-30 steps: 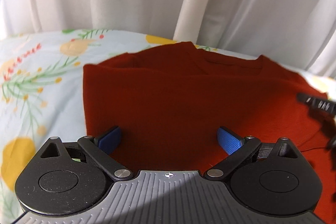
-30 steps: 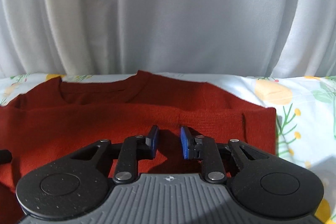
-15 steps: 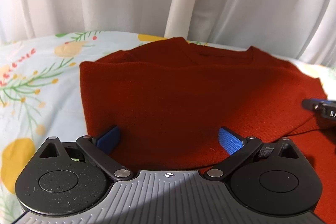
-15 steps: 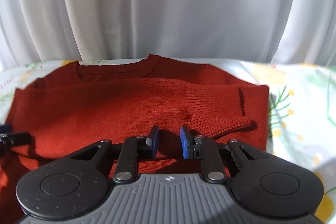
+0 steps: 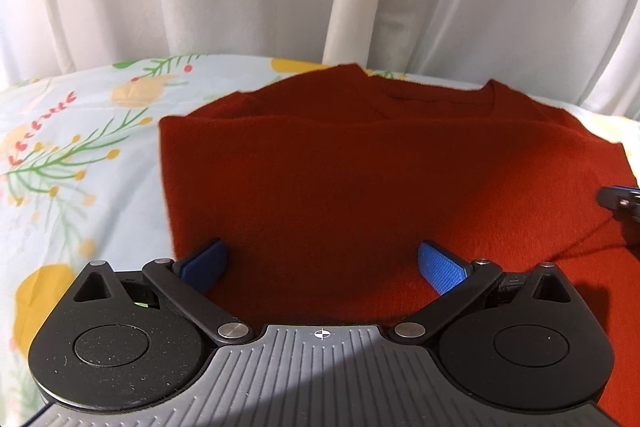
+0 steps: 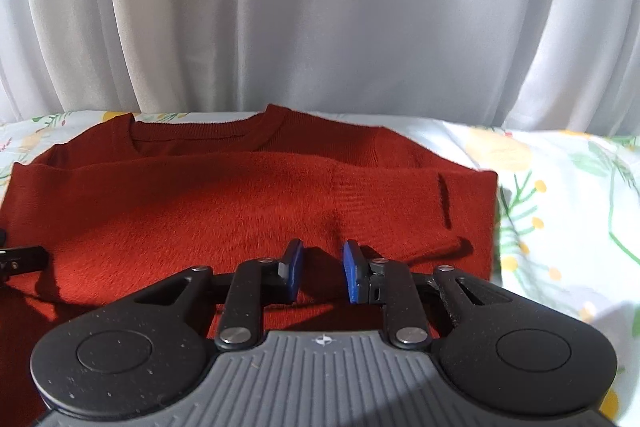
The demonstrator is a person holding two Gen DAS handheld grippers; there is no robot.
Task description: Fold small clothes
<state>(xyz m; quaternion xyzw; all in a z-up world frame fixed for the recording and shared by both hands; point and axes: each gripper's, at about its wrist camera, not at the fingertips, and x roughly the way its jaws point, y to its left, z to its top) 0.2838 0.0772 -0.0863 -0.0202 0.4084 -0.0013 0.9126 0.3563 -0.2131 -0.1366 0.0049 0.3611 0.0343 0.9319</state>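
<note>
A rust-red knit sweater (image 5: pixel 340 179) lies on a floral sheet, its lower half folded up to just below the neckline (image 6: pixel 204 131). A ribbed cuff (image 6: pixel 384 203) lies across its right side. My left gripper (image 5: pixel 322 259) hovers over the near left part of the sweater, jaws wide open with nothing between them. My right gripper (image 6: pixel 323 263) hangs over the near right part of the sweater (image 6: pixel 200 207), its blue pads (image 6: pixel 294 267) a narrow gap apart with no cloth pinched. Each gripper's tip shows at the edge of the other's view: right (image 5: pixel 620 201), left (image 6: pixel 20 261).
The pale floral bed sheet (image 5: pixel 72 167) spreads to the left of the sweater and to its right (image 6: pixel 560 227). A white curtain (image 6: pixel 320 7) hangs close behind the far edge of the bed.
The right gripper has drawn back, so the cuff and the sweater's right edge now show in its view; its tip slid rightward in the left view. Both jaws keep their spacing.
</note>
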